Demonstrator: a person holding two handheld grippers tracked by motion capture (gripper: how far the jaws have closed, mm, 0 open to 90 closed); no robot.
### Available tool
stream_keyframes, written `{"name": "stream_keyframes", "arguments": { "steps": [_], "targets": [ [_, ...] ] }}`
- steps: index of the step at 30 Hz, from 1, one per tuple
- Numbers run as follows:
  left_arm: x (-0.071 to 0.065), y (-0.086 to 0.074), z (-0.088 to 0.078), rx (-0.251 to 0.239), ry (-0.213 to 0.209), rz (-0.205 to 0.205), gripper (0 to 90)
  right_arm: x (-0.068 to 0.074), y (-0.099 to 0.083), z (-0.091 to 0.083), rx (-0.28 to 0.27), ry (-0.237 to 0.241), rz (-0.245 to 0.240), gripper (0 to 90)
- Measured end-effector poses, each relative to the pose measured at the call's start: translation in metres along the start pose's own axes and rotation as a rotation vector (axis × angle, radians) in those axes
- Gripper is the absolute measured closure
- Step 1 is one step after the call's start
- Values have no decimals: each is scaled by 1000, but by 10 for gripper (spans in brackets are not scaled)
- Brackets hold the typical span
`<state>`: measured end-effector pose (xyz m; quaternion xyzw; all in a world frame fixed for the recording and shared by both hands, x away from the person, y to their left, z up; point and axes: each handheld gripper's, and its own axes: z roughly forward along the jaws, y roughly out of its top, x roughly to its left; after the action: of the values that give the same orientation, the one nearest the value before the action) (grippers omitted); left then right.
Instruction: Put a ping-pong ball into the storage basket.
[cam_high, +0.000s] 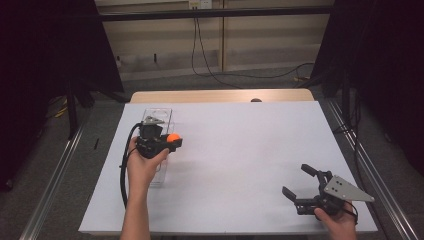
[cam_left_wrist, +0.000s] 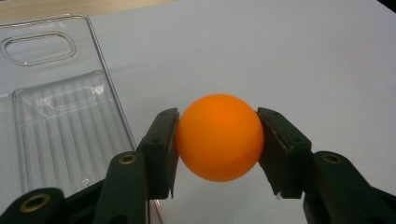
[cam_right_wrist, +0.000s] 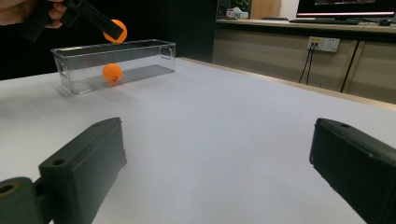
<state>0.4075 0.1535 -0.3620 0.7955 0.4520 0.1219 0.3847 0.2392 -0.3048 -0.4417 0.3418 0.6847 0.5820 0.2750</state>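
We counted two orange balls. One sat pinched between both jaws of the left gripper (cam_left_wrist: 217, 140), the pads pressed on its two sides; this held ball (cam_left_wrist: 218, 136) hung in the air just beside the near long wall of the clear bin (cam_left_wrist: 60, 116), above the white table sheet (cam_left_wrist: 280, 56). In the high view the same ball (cam_high: 172, 137) showed at the right edge of the bin (cam_high: 159, 117), with the left hand (cam_high: 142, 162) wrapped round the gripper body.

The second ball (cam_right_wrist: 112, 73) lay on the floor of the bin (cam_right_wrist: 140, 58), seen through its transparent wall in the right gripper view, roughly below the held one (cam_right_wrist: 115, 30).

One bin only: long, clear, ribbed floor, a handle slot at the end.

The right gripper (cam_high: 300, 180) rested low near the table's right front corner, well apart from the bin, its jaws spread wide with nothing between them.
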Motion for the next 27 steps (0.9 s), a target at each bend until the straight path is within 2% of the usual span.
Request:
{"name": "stream_keyframes", "arguments": {
  "steps": [27],
  "targets": [
    [5, -2, -4, -3, 14, -8, 509, 0, 0, 0, 0, 0, 1, 31]
  ]
}}
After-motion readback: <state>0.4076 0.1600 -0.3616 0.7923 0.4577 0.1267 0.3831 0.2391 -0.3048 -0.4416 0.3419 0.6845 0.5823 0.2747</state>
